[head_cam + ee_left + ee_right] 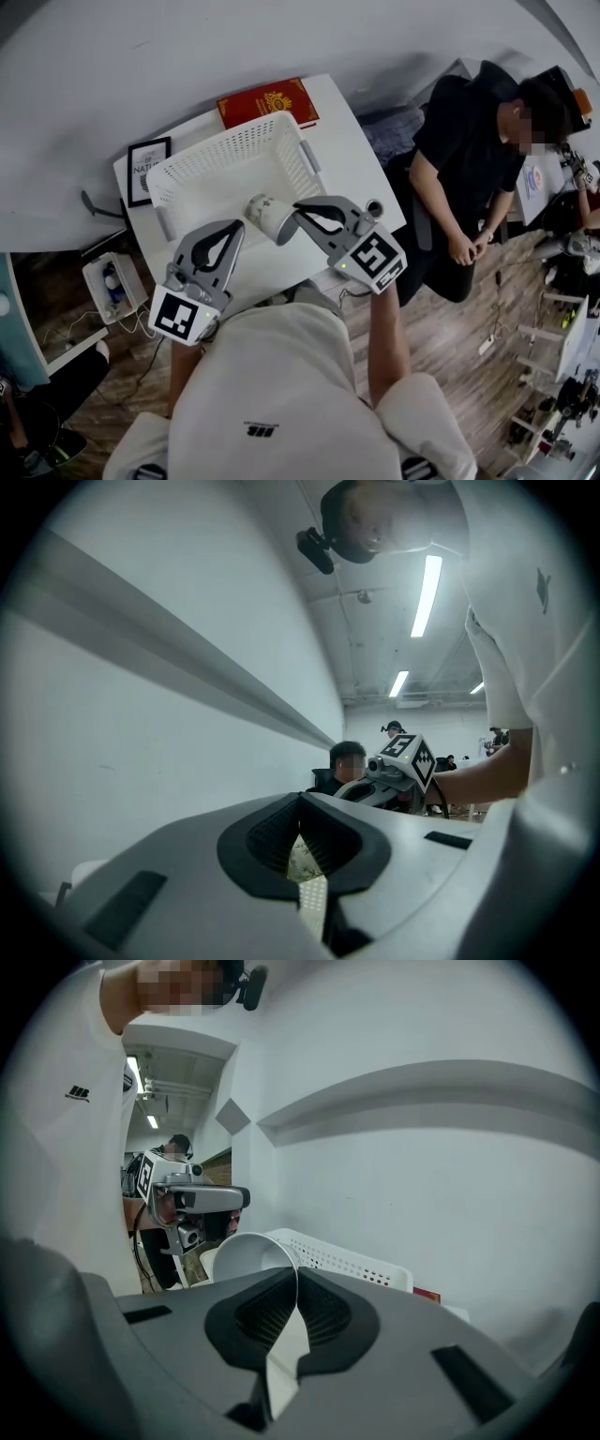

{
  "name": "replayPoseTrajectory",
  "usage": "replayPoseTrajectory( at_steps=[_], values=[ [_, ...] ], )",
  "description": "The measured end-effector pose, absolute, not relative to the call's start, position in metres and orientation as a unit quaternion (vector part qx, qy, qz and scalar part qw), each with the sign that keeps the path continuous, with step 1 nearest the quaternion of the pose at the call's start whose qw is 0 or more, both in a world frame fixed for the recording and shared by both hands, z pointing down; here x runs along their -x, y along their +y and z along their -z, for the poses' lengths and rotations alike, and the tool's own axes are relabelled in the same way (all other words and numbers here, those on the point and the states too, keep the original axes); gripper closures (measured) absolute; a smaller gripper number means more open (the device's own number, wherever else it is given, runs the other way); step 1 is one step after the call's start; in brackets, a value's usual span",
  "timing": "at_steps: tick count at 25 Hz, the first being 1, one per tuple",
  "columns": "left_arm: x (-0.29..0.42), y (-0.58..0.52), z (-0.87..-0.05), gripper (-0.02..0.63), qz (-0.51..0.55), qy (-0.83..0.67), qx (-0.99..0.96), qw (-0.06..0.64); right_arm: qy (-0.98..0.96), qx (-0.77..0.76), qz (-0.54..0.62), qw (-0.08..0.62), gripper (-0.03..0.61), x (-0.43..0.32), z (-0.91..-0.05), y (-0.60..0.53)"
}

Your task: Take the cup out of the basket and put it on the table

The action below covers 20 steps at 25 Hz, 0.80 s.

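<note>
Your right claw pinches the cup by its rim. The cup hangs sideways over the basket's 6 o'clock edge, at the claw's 9 o'clock. Your left claw is closed and empty. Bare tabletop lies at 3 o'clock.

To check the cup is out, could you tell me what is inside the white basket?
Nothing shows inside the basket: its visible floor is bare. The cup, pinched in the right gripper, hangs over the near rim and covers that part of the floor.
</note>
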<state>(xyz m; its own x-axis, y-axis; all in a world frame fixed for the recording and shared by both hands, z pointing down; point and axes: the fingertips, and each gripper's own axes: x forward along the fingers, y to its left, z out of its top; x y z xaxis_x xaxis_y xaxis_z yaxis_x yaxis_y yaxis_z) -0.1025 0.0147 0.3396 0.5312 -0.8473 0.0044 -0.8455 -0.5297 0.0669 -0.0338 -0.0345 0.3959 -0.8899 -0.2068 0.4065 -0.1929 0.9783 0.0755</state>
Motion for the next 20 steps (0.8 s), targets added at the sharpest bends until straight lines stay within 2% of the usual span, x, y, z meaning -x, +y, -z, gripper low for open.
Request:
replayPoseTrajectory(
  at_steps=[20],
  values=[
    [0.040,-0.035,-0.348,0.604,-0.012,-0.473,-0.880,0.043,-0.979,-0.130,-0.019,0.156,0.560,-0.033,-0.396,-0.084]
  ],
)
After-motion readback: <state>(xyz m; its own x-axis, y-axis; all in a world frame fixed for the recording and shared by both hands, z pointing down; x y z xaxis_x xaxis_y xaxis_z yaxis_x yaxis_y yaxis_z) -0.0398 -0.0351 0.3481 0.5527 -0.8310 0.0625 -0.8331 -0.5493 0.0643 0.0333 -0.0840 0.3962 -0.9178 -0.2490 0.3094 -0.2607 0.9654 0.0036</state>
